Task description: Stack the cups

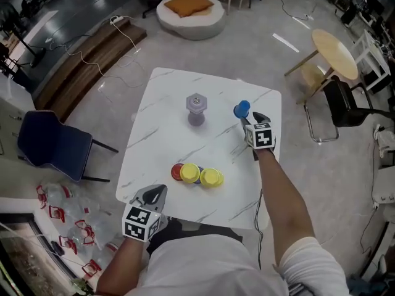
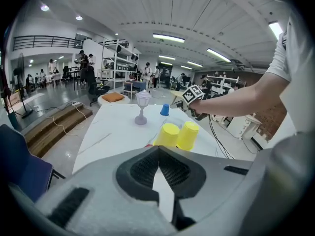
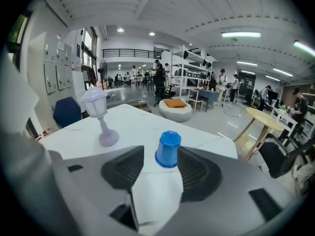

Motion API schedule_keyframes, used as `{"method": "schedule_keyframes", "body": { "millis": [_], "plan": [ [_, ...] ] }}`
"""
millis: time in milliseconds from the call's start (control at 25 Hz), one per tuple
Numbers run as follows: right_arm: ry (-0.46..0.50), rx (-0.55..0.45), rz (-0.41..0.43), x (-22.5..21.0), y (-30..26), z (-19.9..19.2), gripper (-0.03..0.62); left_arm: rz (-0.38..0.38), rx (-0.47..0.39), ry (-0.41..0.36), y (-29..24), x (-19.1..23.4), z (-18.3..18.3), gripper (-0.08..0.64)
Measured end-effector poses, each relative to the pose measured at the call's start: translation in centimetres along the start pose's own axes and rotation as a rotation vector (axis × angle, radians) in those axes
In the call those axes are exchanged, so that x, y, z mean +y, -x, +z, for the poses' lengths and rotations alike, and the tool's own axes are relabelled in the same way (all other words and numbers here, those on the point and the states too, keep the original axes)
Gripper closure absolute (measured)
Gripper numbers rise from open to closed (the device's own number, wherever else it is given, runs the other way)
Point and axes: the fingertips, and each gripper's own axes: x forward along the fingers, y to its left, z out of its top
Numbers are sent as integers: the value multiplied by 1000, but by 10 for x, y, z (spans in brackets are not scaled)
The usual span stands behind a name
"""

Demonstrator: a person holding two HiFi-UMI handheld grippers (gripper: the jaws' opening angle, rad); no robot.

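Observation:
A small blue cup [image 1: 241, 108] stands upside down near the right edge of the white marble table [image 1: 160, 134]. My right gripper [image 1: 252, 118] is open just behind it. In the right gripper view the blue cup [image 3: 168, 149] sits between the spread jaws of that gripper [image 3: 161, 154], close to the right pad, and neither pad presses on it. Near the table's front a red cup [image 1: 178, 172] and two yellow cups [image 1: 190, 172] [image 1: 211, 177] stand upside down in a row. My left gripper [image 1: 154, 195] hovers at the front edge, its tips together and nothing in it.
A lilac lantern-shaped ornament on a stem [image 1: 196, 106] stands mid-table, left of the blue cup. A blue chair [image 1: 52, 143] is left of the table, with a black chair [image 1: 345, 103] and a round wooden table [image 1: 333, 54] to the right. A white pouf [image 1: 191, 11] lies beyond.

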Motion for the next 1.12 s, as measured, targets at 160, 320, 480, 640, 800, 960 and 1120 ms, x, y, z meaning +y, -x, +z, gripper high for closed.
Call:
{"method": "schedule_keyframes", "body": {
  "millis": [160,320,480,640,800,960,1120],
  "plan": [
    [6,34,-3,-15,-32,4,337,51,10,27,10,11,-6,552],
    [21,87,5,-19,-58,1,333,84,27,57,15,19,-17,552],
    [58,54,-2,-15,-56,9,388,79,26,54,11,22,-17,552],
    [41,-38,14,8,-17,23,390,32,16,32,0,22,-13,552],
    [46,-105,43,46,52,33,391,-35,-8,-5,-5,18,0,552],
    [89,-155,61,87,122,38,391,-106,-33,-57,-8,16,8,552],
    [119,-160,76,137,170,35,393,-157,-38,-99,-8,23,8,552]
  ]
}}
